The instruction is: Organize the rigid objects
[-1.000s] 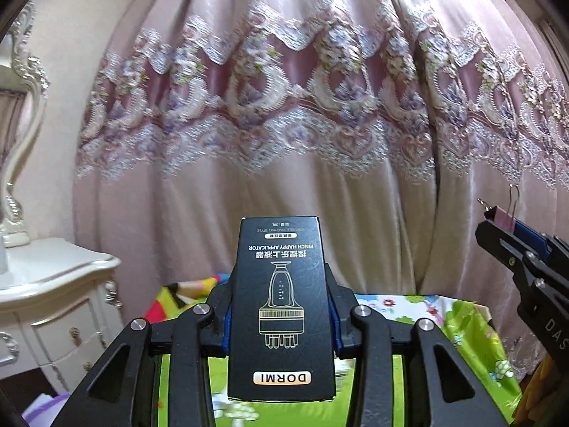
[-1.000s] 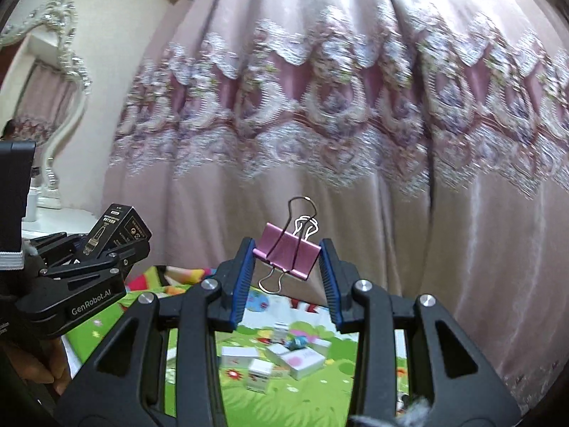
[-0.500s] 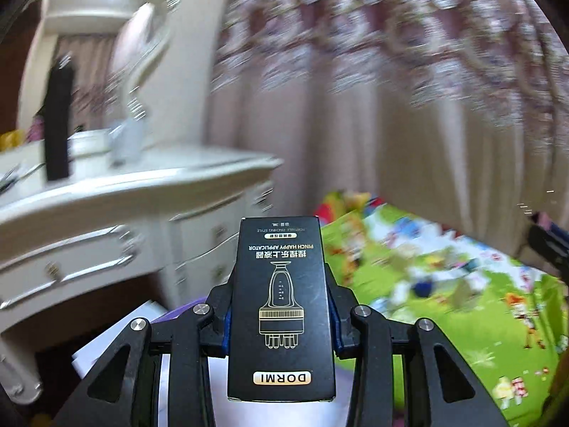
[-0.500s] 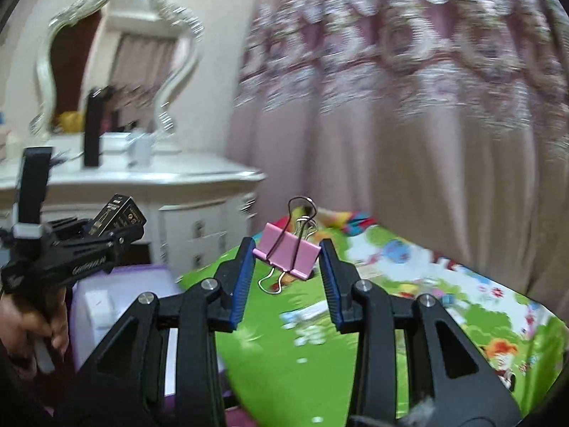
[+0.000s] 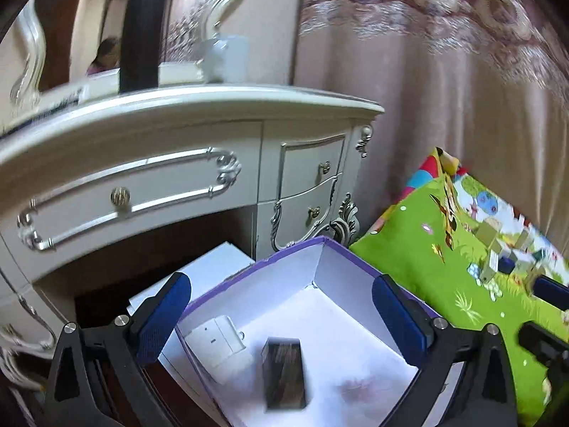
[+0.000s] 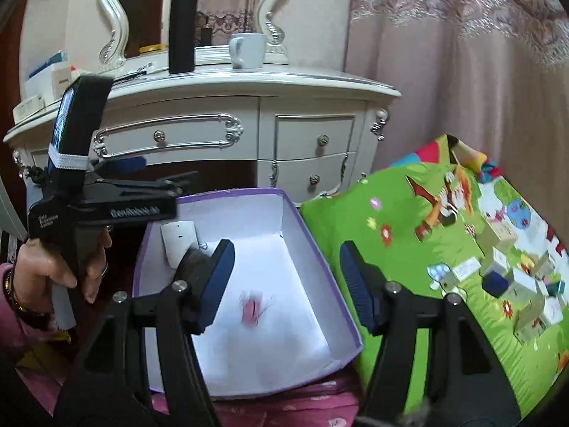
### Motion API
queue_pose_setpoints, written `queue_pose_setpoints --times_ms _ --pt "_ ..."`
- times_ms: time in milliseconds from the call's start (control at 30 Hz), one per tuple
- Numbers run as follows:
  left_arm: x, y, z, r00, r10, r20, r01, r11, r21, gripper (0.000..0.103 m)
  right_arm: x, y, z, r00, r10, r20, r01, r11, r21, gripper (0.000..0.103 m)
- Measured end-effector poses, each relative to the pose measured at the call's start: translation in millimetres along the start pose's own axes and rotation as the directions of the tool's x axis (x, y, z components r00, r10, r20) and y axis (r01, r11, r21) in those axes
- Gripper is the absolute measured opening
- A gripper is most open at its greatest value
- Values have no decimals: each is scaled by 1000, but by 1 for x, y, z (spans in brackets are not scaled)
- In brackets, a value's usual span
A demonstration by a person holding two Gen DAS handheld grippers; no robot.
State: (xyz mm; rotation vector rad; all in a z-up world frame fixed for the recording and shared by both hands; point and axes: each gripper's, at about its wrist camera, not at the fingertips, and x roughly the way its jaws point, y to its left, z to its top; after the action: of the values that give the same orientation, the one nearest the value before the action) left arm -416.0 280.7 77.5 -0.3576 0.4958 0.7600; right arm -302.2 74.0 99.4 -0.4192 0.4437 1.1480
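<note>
From the left wrist, the left gripper [image 5: 281, 315] gapes empty above the purple box [image 5: 341, 249], where the black carton [image 5: 284, 373] lies blurred beside a white device [image 5: 217, 341], while the right wrist shows the right gripper [image 6: 286, 281] spread over the blurred pink binder clip [image 6: 250, 309] inside.

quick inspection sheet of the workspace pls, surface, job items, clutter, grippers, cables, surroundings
surface: green play mat beside a purple box with a white interior
job's things: black box, blurred pink binder clip and a white device inside the purple box
clutter: small boxes scattered on the mat
grippers: left gripper and right gripper both open and empty above the purple box
cables: nothing seen
surroundings: white dresser, mirror, black bottle, white mug, pink curtain
</note>
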Motion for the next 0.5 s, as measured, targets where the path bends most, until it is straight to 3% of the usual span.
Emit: queue_pose_setpoints --times_ms 167,300,500 --pt "17 -21 -15 997 -36 -66 36 999 -5 103 -24 -36 -27 994 -112 3 111 993 46 78" --pt "22 -74 -29 988 -108 -113 119 988 94 103 -36 -83 -61 978 -198 -64 205 969 138 81" --pt "29 -171 -49 957 -215 -194 266 919 291 103 -54 -154 -103 955 -266 -132 296 879 374 81"
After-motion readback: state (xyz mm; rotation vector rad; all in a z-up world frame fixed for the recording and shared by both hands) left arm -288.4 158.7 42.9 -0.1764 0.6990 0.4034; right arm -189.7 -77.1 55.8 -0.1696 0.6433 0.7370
